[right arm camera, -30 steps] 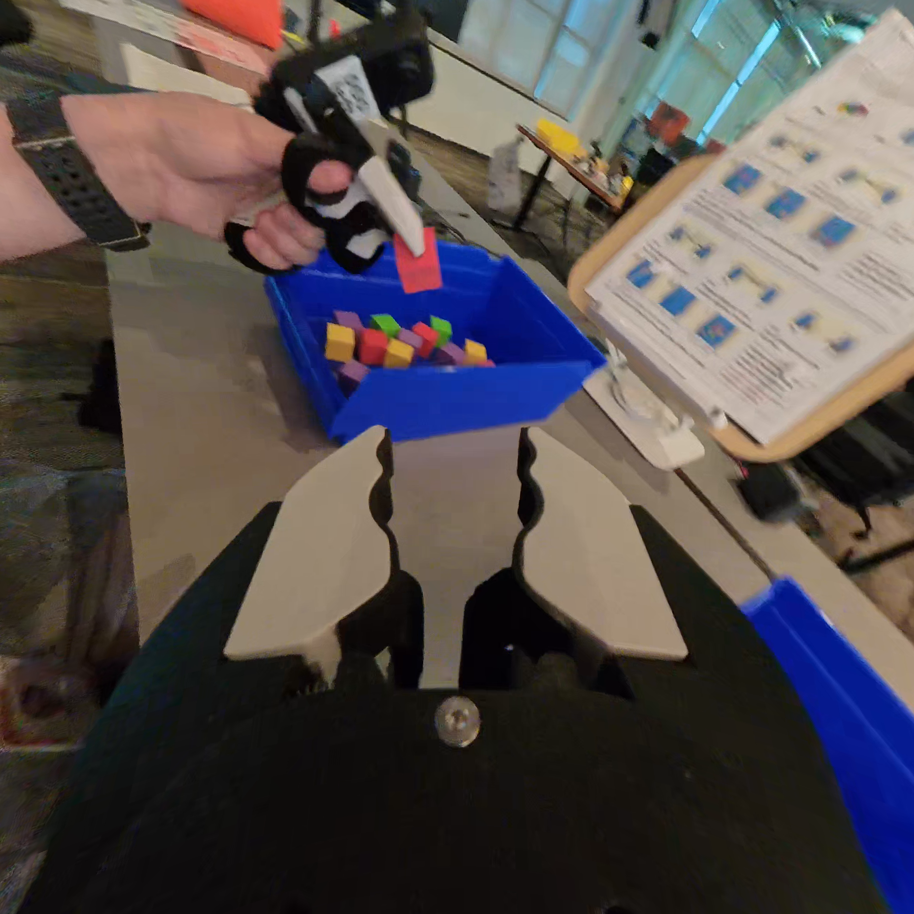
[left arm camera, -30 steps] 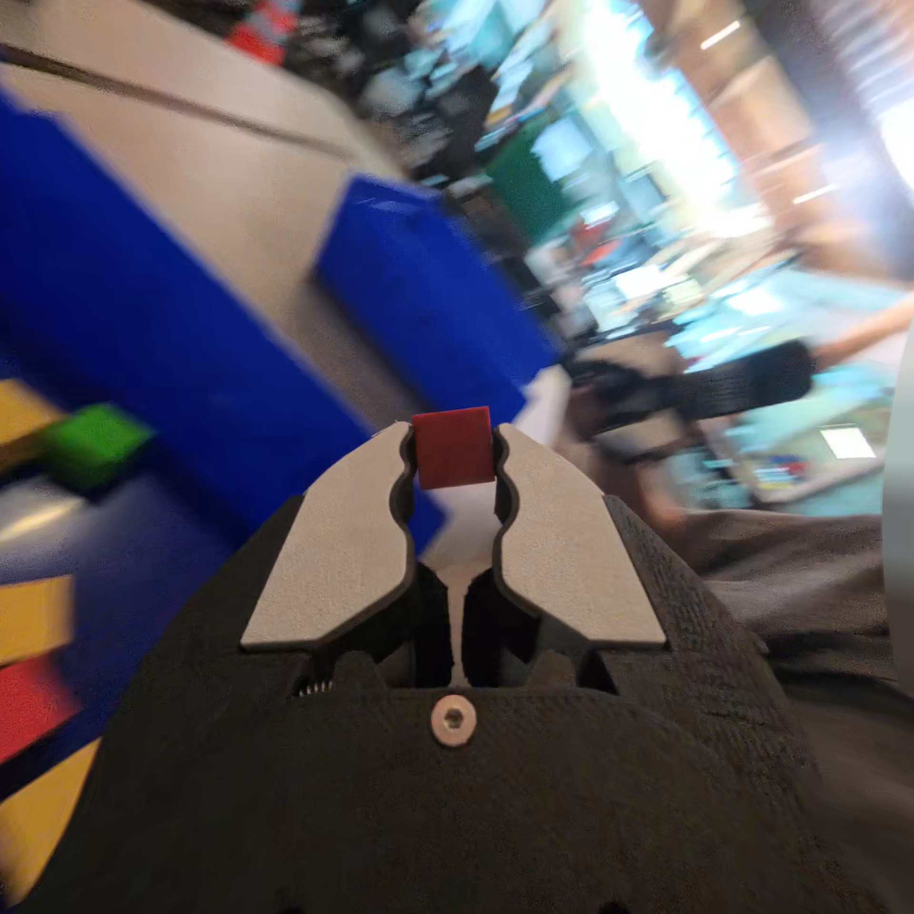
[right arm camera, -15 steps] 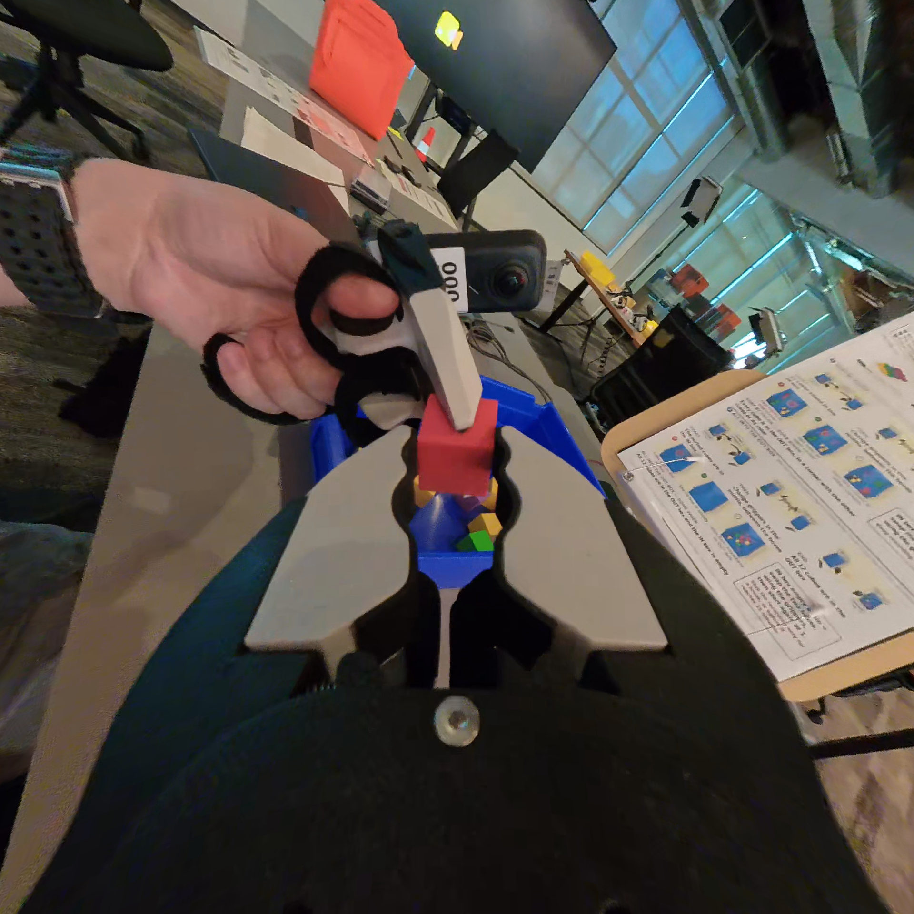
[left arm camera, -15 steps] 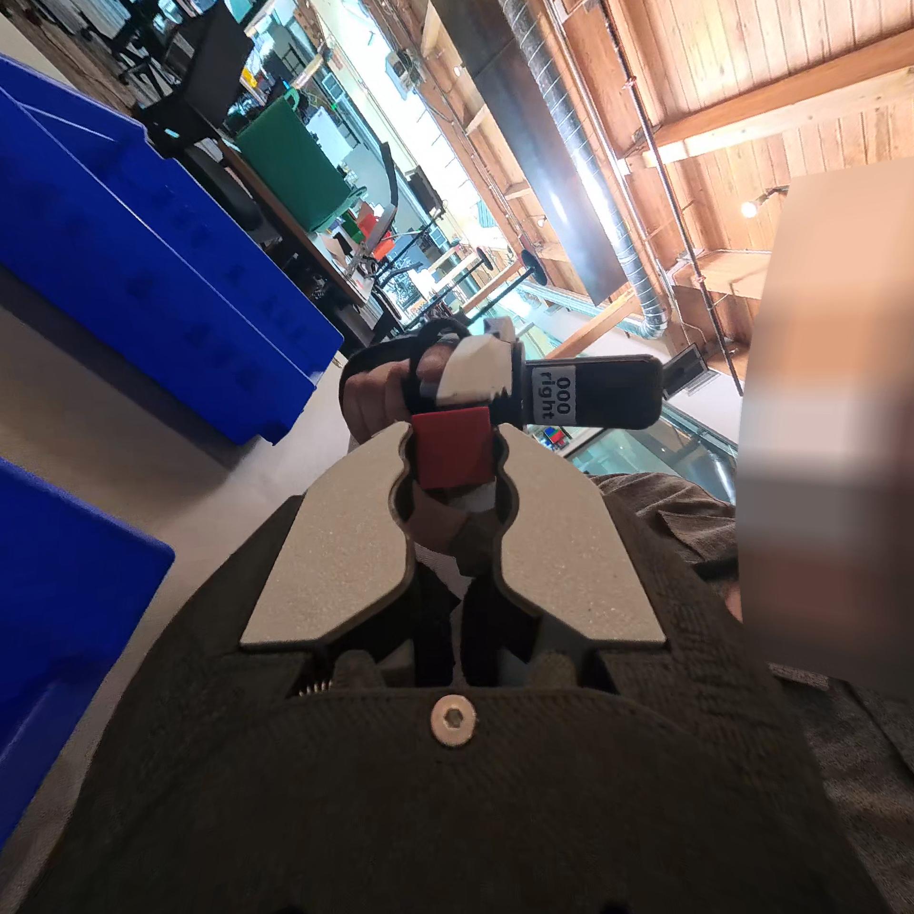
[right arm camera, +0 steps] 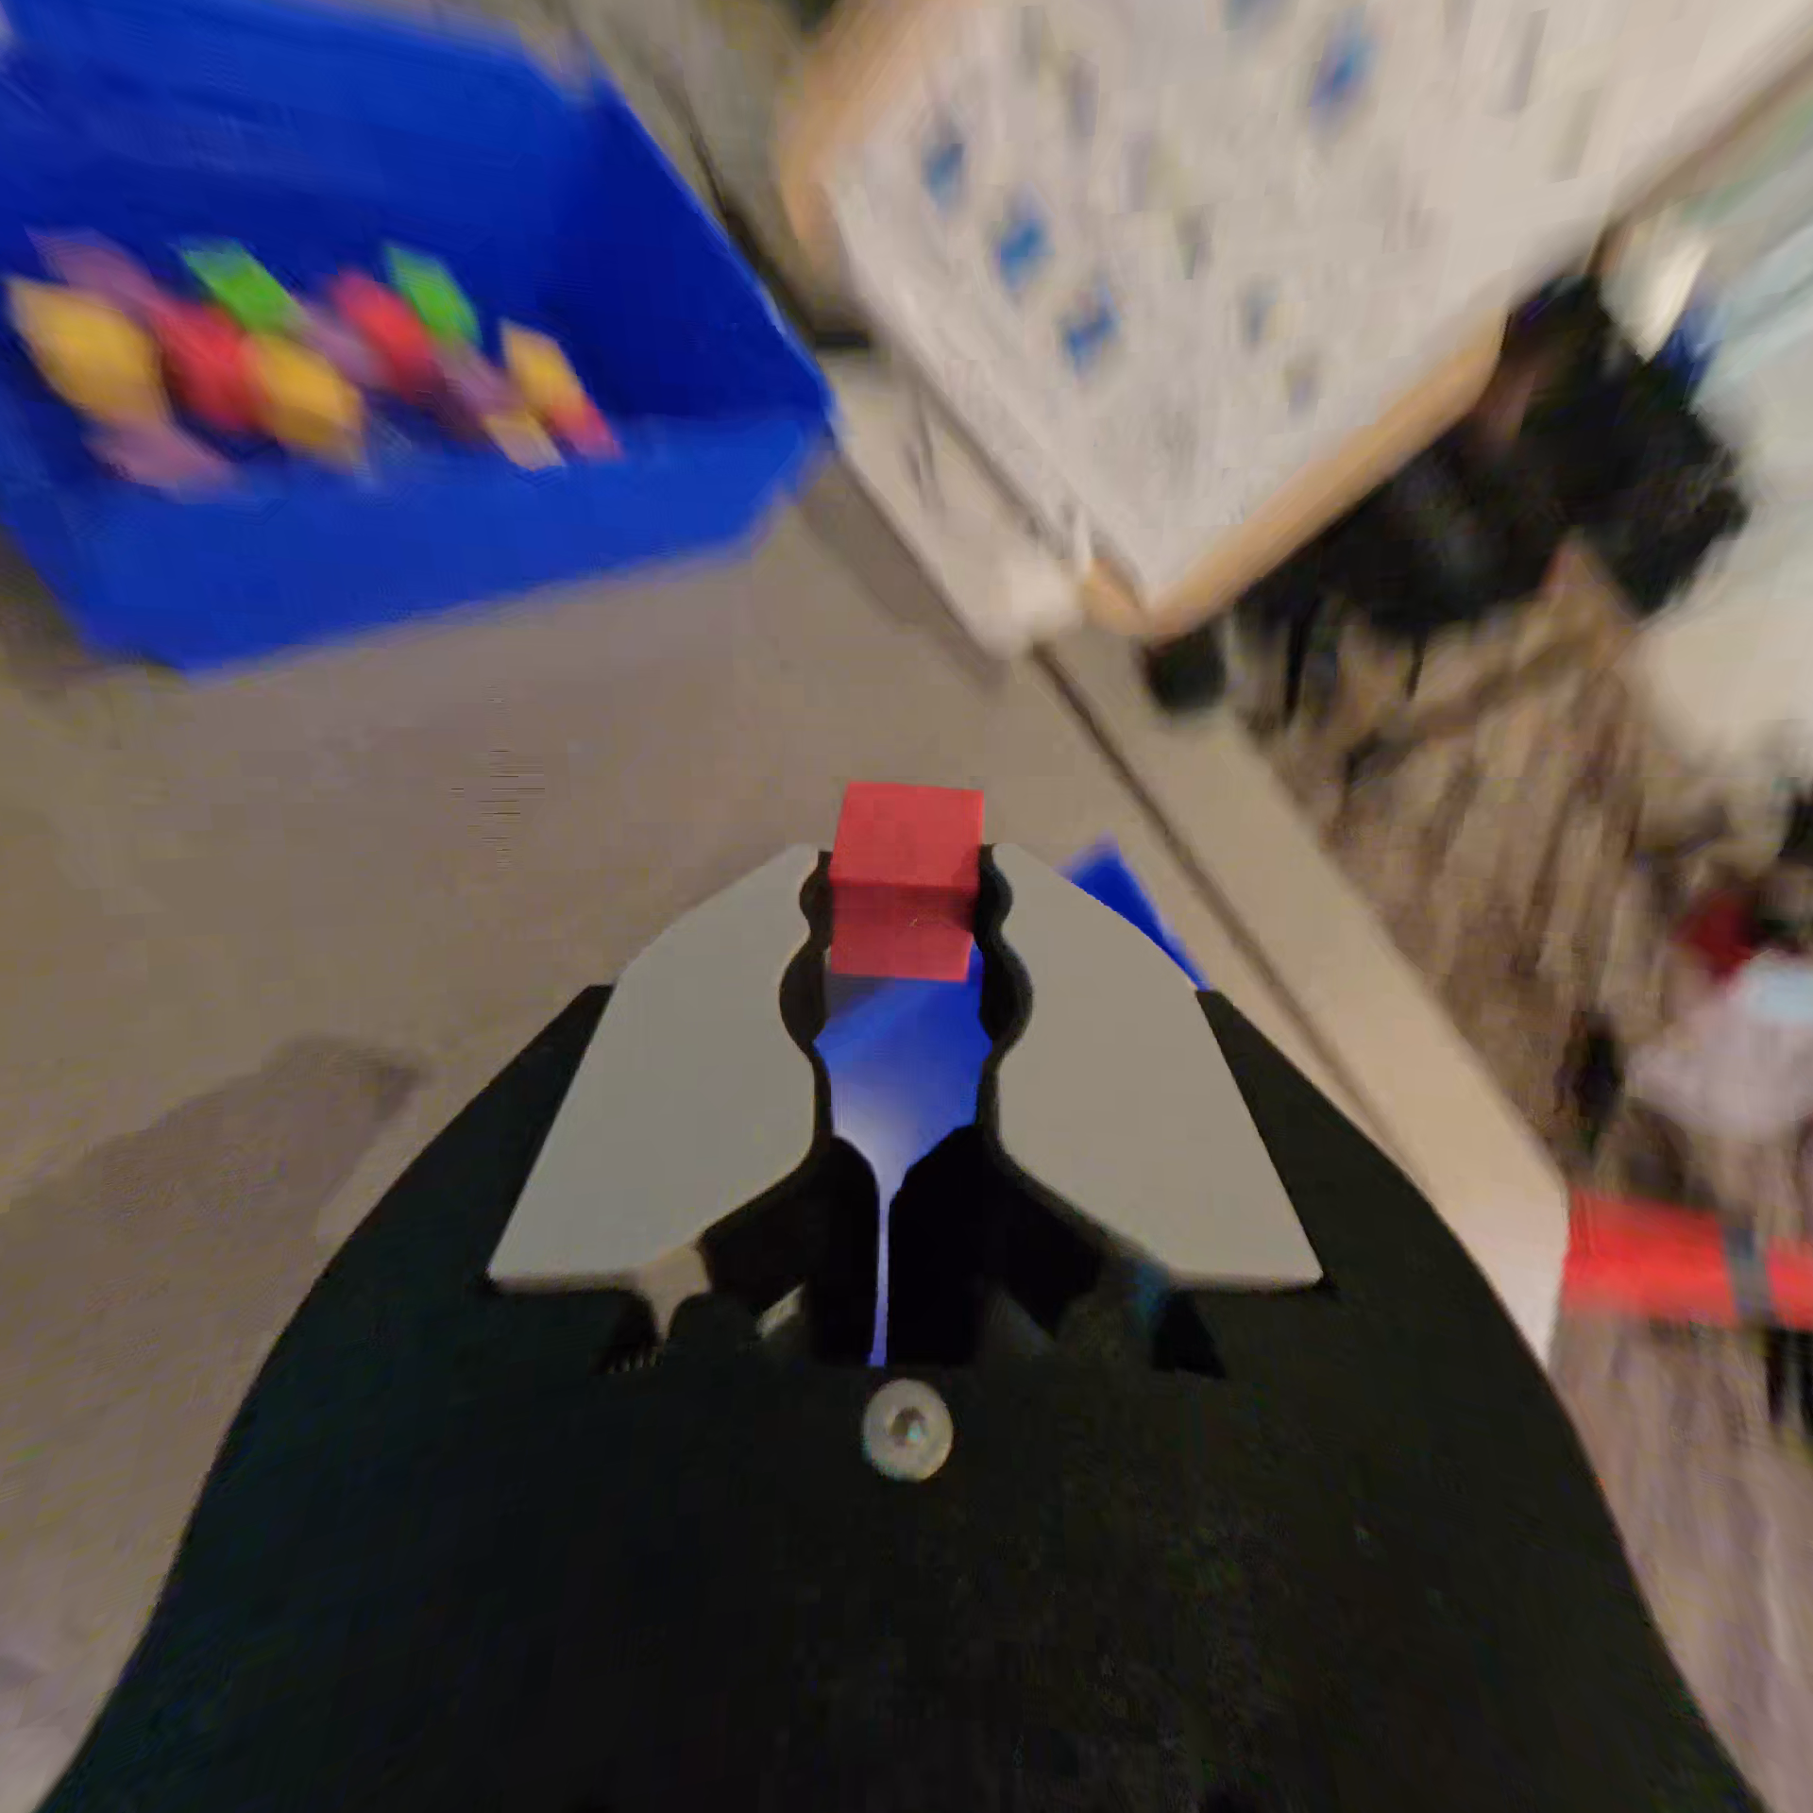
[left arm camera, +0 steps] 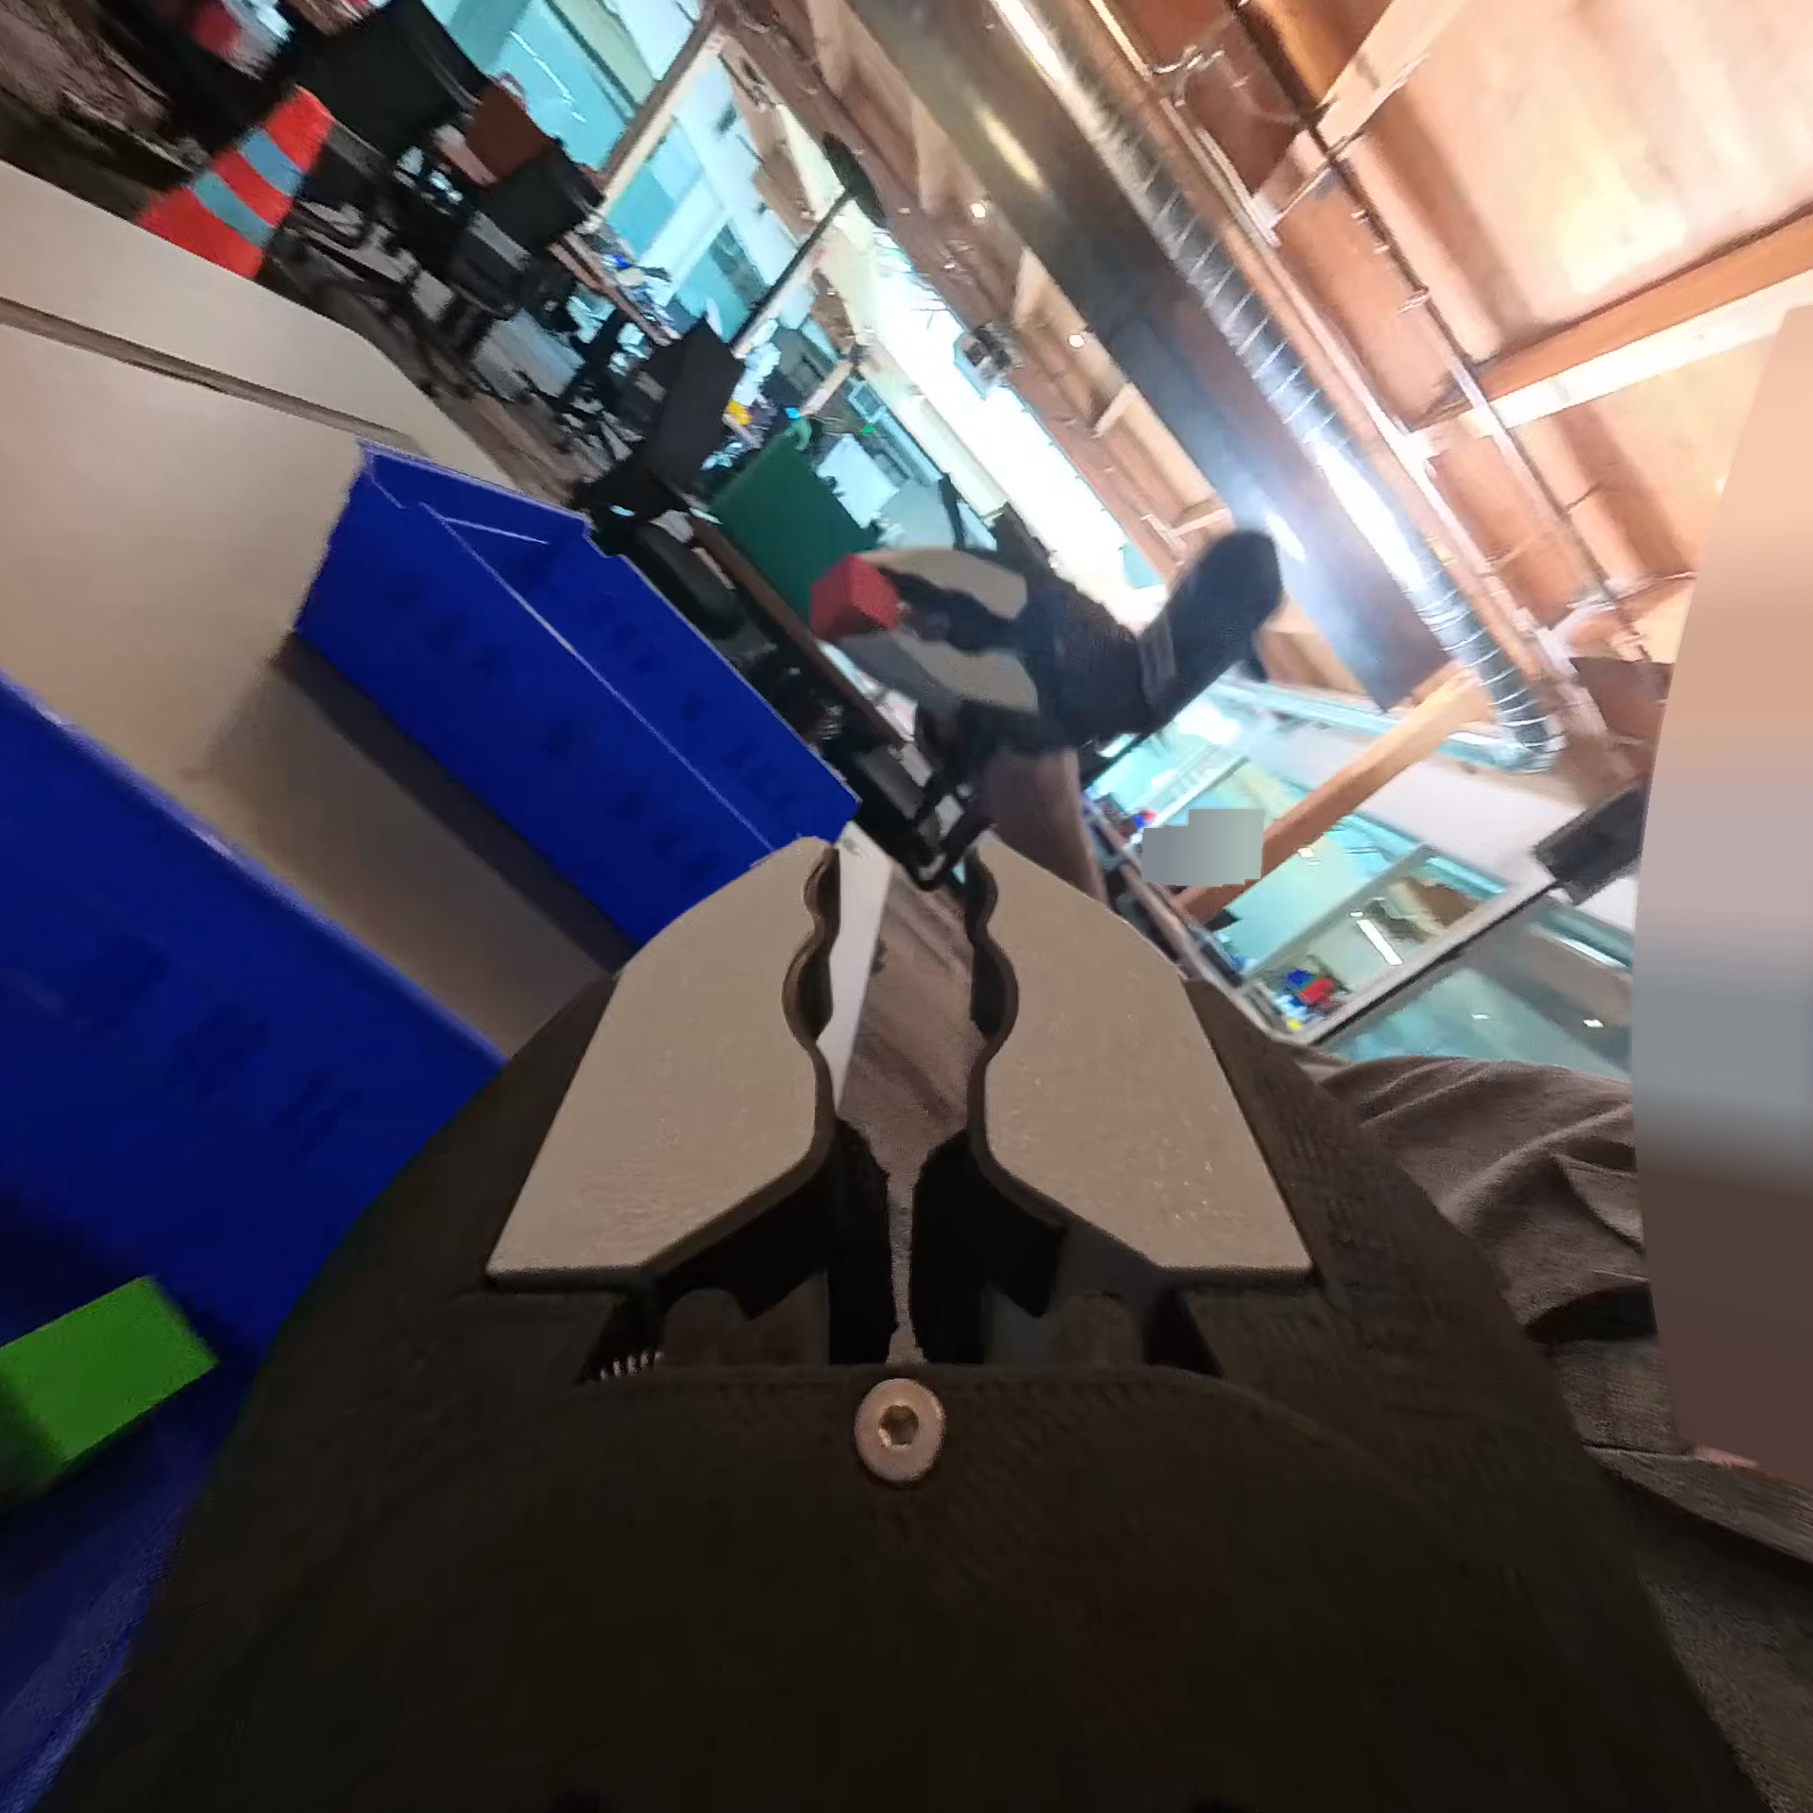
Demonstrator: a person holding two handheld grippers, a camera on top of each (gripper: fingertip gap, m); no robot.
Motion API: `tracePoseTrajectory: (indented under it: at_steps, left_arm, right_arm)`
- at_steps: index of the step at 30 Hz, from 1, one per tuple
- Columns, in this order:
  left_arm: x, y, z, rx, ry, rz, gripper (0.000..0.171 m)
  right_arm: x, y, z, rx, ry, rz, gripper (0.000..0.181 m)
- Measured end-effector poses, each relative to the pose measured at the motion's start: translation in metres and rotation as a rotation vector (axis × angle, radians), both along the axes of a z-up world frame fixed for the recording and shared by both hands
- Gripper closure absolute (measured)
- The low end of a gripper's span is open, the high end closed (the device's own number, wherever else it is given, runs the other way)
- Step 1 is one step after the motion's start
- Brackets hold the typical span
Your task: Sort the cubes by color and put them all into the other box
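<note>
On the grey table (right arm camera: 373,883), the right gripper (right arm camera: 905,863) pinches one red cube (right arm camera: 907,873). Only the left view shows the left gripper (left arm camera: 905,863) narrowly parted, empty, and two blue bins (left arm camera: 549,667).

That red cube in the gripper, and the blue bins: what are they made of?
The red cube, gripped by the right gripper, looks like painted wood or matte plastic: flat opaque colour, crisp edges, no shine; the pictures leave it open. The blue bin looks like moulded plastic: uniform saturated colour, thin walls, a faint sheen and pressed-in marks along its side. The left gripper is empty.
</note>
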State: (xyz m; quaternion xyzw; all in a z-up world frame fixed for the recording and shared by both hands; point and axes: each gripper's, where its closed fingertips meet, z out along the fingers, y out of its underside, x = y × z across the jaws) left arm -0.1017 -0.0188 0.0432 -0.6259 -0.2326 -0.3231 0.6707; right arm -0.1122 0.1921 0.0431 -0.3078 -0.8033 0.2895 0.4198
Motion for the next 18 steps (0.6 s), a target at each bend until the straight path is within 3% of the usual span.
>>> tracePoseTrajectory:
  at_steps: [2, 6, 8, 12, 18]
  left_arm:
    - [-0.001, -0.003, 0.001, -0.020, 0.031, 0.013, 0.150]
    - [-0.001, -0.004, 0.003, -0.035, 0.057, 0.021, 0.152]
    - [0.000, -0.005, 0.003, -0.040, 0.063, 0.023, 0.153]
    - [-0.001, -0.010, 0.005, -0.053, 0.089, 0.045, 0.154]
    - [-0.008, -0.018, 0.005, -0.055, 0.094, 0.075, 0.154]
  right_arm:
    - [-0.013, 0.069, -0.020, 0.024, -0.268, -0.206, 0.154]
    - [-0.042, 0.160, -0.065, 0.012, -0.612, -0.446, 0.153]
    - [-0.049, 0.181, -0.096, -0.018, -0.761, -0.525, 0.153]
    - [-0.060, 0.206, -0.141, 0.001, -0.884, -0.651, 0.153]
    - [-0.074, 0.222, -0.170, -0.040, -0.911, -0.781, 0.153]
